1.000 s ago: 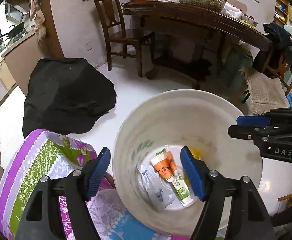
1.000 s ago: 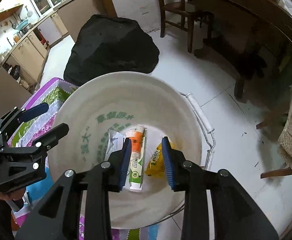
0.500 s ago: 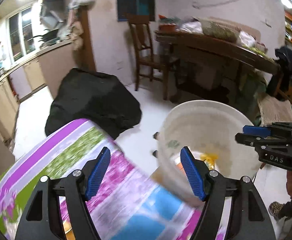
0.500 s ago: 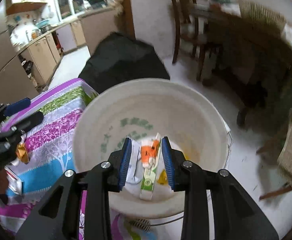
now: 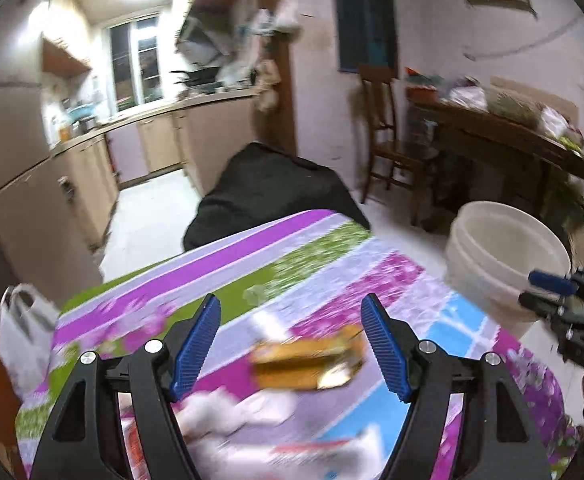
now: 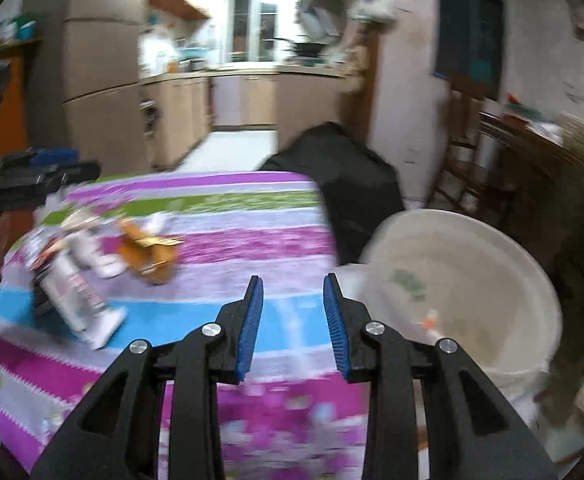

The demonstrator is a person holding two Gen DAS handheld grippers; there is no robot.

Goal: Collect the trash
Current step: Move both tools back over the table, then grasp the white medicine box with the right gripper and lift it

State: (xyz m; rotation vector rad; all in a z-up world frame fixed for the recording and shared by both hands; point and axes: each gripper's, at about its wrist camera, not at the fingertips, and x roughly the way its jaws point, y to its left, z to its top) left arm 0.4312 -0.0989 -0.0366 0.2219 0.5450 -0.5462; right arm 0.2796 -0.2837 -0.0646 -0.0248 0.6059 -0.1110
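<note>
Now the wide-open, empty left gripper (image 5: 292,344) faces the crumpled orange wrapper (image 5: 308,362) lying crosswise just beyond; right gripper (image 6: 294,328), part-open, empty, is farther.

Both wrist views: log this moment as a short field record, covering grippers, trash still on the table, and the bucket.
left gripper: open, empty, over the table above the orange wrapper
right gripper: open, empty, over the table edge near the bucket
trash on table: orange wrapper, white tube, blurred white scraps
table cover: purple, green and blue striped floral cloth
bucket: white, on the floor beside the table, trash inside
image quality: motion blur
</note>
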